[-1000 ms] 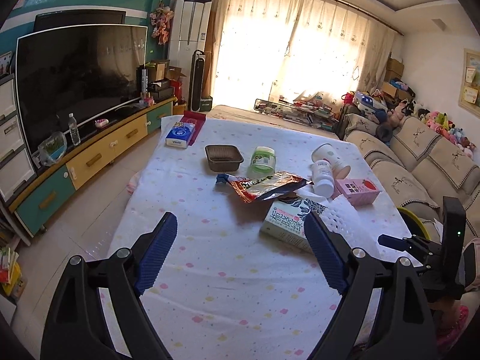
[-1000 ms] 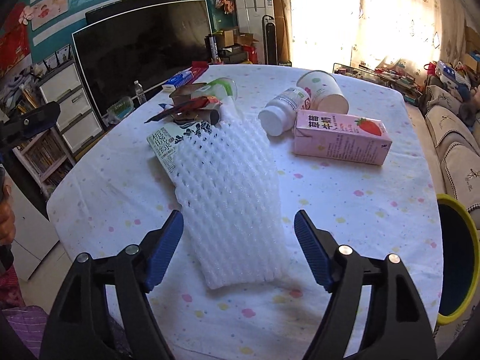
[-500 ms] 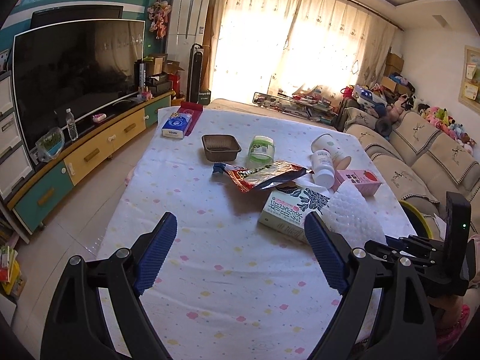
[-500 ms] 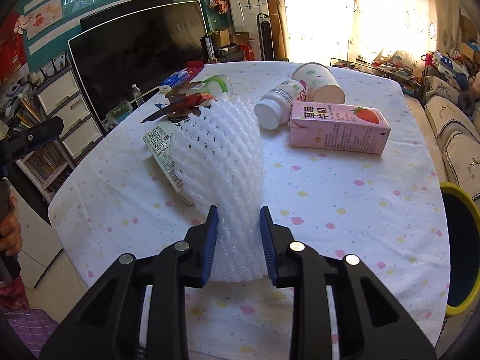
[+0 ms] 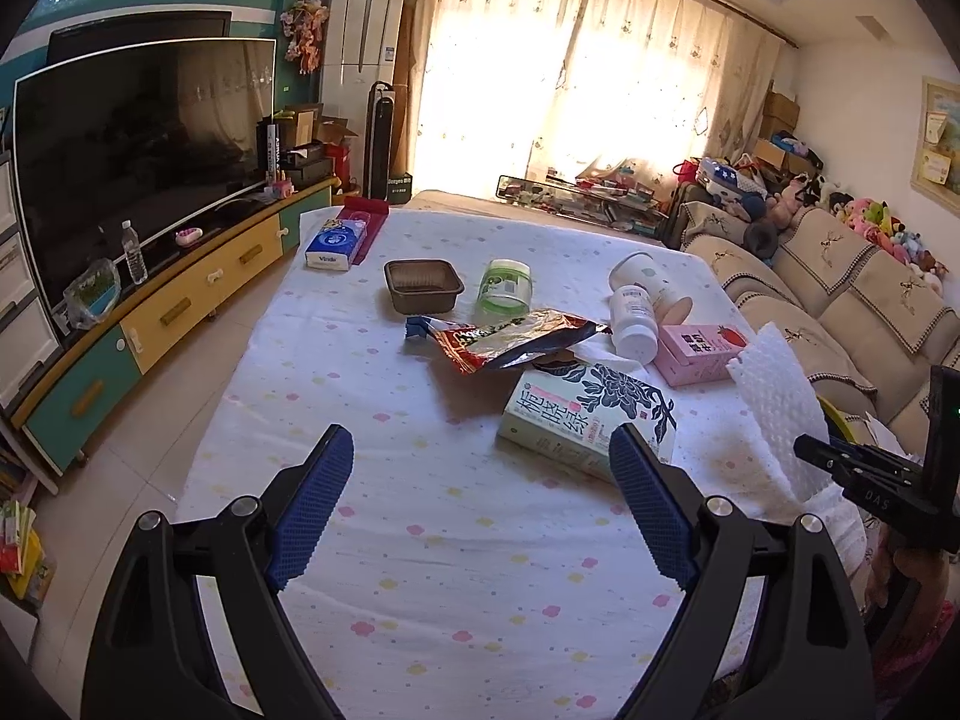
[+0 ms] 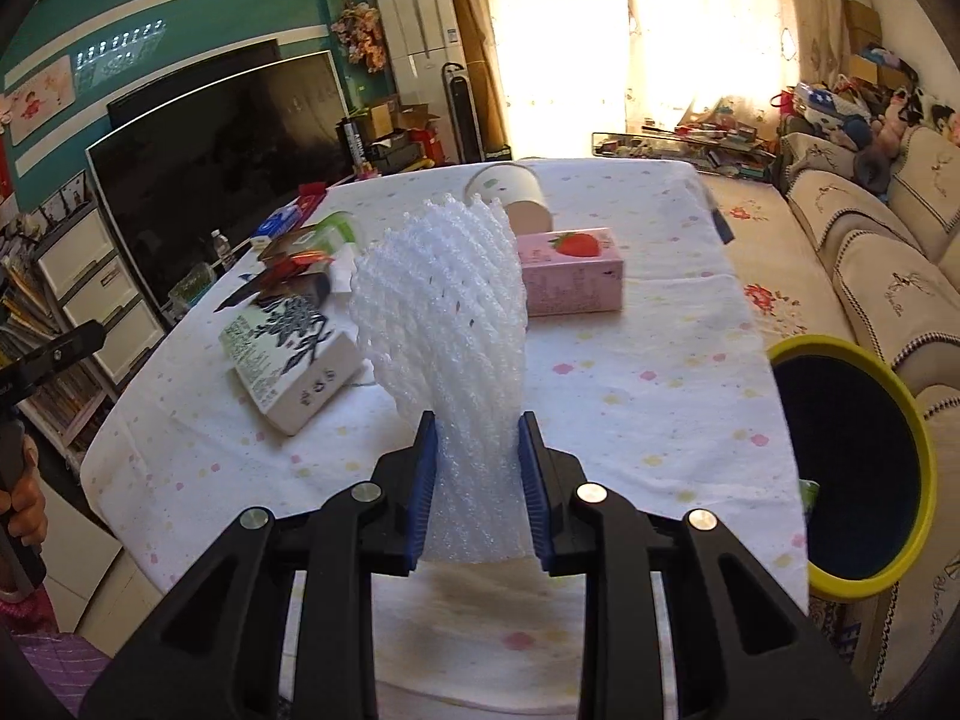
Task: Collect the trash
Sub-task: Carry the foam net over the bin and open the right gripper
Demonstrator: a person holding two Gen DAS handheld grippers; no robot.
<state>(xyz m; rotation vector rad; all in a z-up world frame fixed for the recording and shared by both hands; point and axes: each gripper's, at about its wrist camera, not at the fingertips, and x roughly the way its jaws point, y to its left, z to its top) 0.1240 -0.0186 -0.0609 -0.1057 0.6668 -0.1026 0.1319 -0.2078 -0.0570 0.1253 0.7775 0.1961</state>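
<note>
My right gripper (image 6: 477, 450) is shut on a white foam net sleeve (image 6: 441, 306) and holds it lifted above the table's near edge; the sleeve also shows in the left wrist view (image 5: 777, 414). A yellow-rimmed bin (image 6: 852, 456) stands to the right of the table. My left gripper (image 5: 480, 474) is open and empty over the table's near part. On the table lie a snack wrapper (image 5: 510, 342), a pink strawberry milk carton (image 6: 570, 276), a white bottle (image 5: 630, 324), a paper cup (image 5: 648, 282), a green-lidded jar (image 5: 504, 288) and a brown tray (image 5: 423, 285).
A green-white book (image 5: 588, 420) lies near the table's middle. A blue tissue pack (image 5: 336, 243) lies at the far left corner. A TV cabinet (image 5: 180, 300) runs along the left, a sofa (image 5: 840, 300) along the right.
My right gripper closed on the foam net sleeve and lifted it off the table, swinging right so the yellow-rimmed bin comes more into view. My left gripper stayed open.
</note>
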